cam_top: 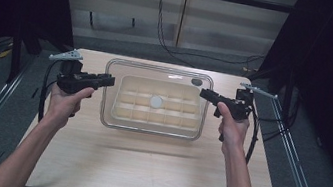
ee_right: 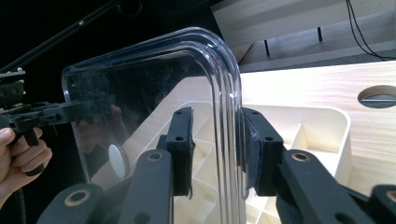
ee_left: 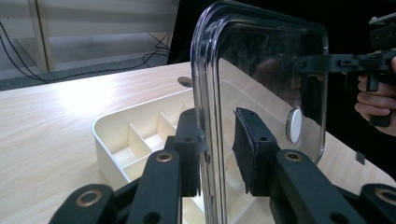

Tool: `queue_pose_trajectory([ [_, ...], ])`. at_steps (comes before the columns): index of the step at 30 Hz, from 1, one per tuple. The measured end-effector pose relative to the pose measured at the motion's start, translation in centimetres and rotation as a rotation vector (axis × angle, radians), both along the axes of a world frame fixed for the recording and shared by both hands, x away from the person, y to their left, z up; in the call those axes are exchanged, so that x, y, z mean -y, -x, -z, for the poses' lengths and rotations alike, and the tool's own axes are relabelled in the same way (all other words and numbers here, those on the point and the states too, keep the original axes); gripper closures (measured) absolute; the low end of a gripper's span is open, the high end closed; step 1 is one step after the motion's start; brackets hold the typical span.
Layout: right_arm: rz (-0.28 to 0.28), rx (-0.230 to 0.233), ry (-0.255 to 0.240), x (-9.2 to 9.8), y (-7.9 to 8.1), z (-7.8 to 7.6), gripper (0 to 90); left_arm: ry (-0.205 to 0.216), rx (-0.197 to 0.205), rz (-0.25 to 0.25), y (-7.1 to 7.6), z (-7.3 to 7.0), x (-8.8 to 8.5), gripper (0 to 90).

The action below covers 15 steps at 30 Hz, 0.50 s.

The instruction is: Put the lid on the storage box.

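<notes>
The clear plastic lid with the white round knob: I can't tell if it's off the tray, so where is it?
The clear plastic lid hangs above the cream divided tray mid-table, clamped between the left gripper and right gripper.

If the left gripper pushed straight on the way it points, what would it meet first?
The left gripper is shut on the clear lid, so it would push that lid first. Beyond it, probably the right gripper on the opposite edge.

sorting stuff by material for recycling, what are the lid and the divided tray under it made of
Clear lid: looks like hard transparent plastic, glossy; the tray shows through it and its rim catches reflections. Divided tray: opaque cream plastic, by its look moulded, smooth with a soft sheen and thin partition walls. Small white disc at the lid's middle: material unclear.
</notes>
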State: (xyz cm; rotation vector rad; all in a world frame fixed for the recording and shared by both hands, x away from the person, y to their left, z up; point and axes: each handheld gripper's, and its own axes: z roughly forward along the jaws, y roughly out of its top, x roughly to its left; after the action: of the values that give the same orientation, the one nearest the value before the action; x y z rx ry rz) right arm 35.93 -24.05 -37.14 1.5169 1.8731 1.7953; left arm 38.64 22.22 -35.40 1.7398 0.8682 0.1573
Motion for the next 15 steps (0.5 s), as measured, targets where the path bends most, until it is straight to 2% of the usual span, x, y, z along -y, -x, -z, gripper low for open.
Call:
queue_pose_trajectory([
  [5,0.014,-0.008,0.014,0.1,-0.6,-0.2,66.7,0.001,-0.030,-0.005,-0.9,0.2,0.3,71.6],
  [9,0.010,0.003,0.025,0.3,-1.2,-0.4,66.7,-0.003,-0.034,-0.007,-1.4,0.4,0.6,71.7],
  [15,0.028,-0.018,0.006,0.7,-2.0,0.1,66.7,-0.009,-0.050,-0.010,-2.2,0.9,1.0,71.5],
])
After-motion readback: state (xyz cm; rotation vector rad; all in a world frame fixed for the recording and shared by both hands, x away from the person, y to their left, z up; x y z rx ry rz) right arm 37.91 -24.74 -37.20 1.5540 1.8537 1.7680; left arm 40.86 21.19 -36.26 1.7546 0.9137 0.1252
